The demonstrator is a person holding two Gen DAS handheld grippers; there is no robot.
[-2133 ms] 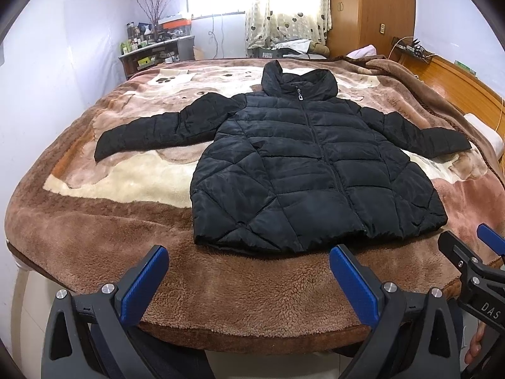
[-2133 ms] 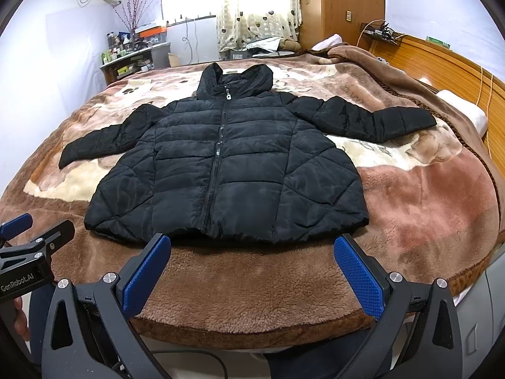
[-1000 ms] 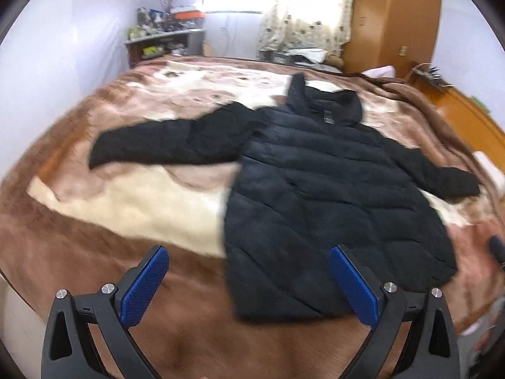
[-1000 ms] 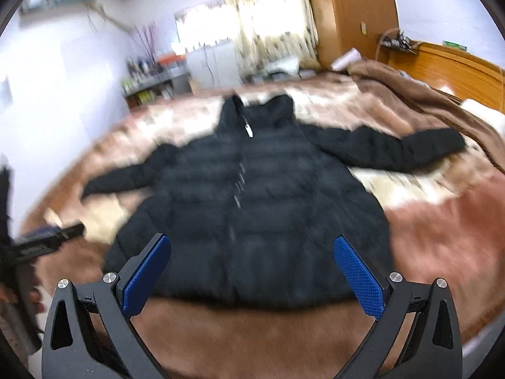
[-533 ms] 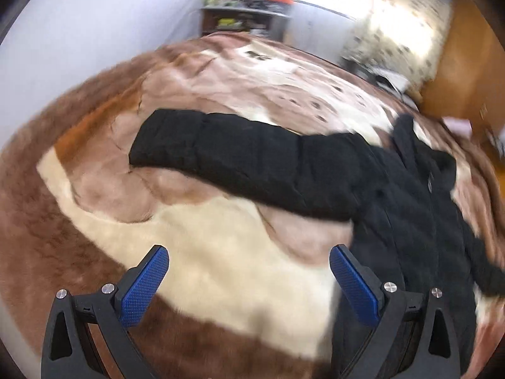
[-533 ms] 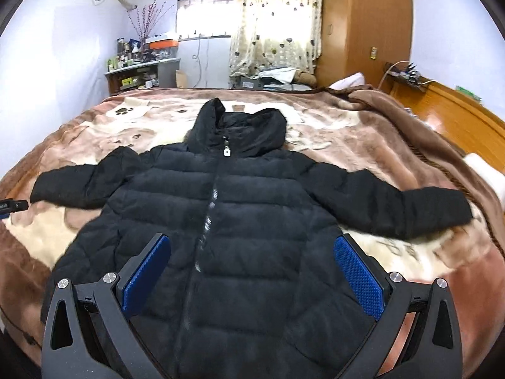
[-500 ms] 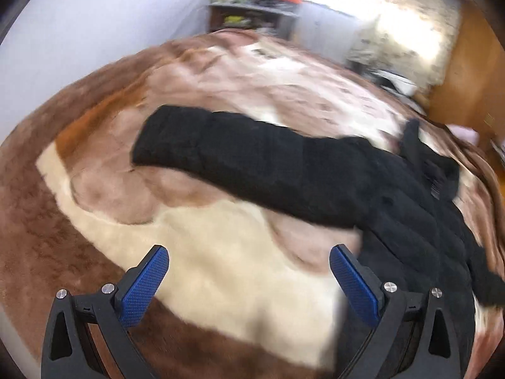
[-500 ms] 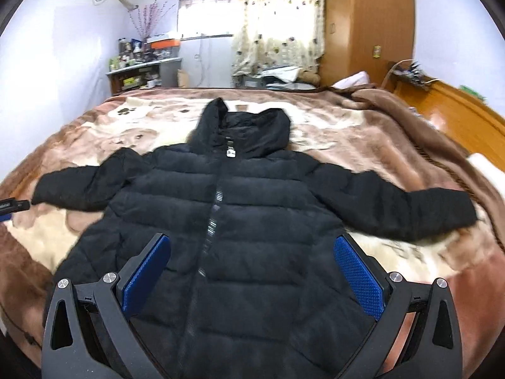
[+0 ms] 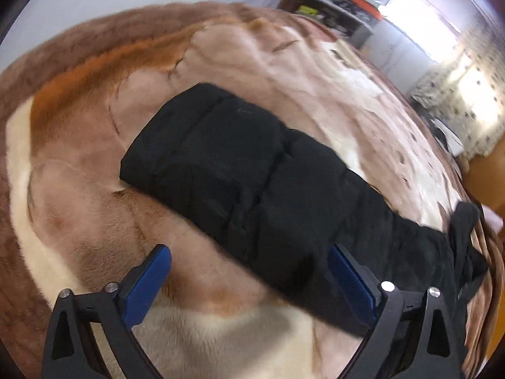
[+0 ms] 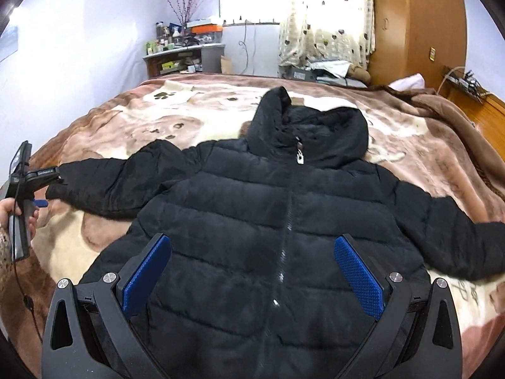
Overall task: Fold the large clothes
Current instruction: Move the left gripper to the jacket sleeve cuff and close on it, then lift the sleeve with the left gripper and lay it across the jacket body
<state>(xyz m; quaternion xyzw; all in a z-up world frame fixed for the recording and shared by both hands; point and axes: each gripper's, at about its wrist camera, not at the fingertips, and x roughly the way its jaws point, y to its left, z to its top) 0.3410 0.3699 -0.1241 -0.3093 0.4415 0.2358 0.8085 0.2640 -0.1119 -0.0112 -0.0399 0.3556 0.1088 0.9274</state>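
Big black puffy hooded jacket (image 10: 268, 221) lies flat, zipped, in middle of fluffy brown bear-print blanket (image 10: 410, 132) on bed, sleeves spread wide.

Left sleeve (image 9: 240, 170) points long-way toward blanket's left edge; cuff end lies just ahead of left gripper (image 9: 249, 279), a bit to its left. Left gripper nearer, low, tilted down, blue pads wide apart, holding nothing.

Right gripper (image 10: 252, 267) hovers over jacket's front near hem, also spread wide, empty.

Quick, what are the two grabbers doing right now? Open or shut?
Left gripper: open, holding nothing, over the jacket sleeve.
Right gripper: open, holding nothing, above the jacket's front.
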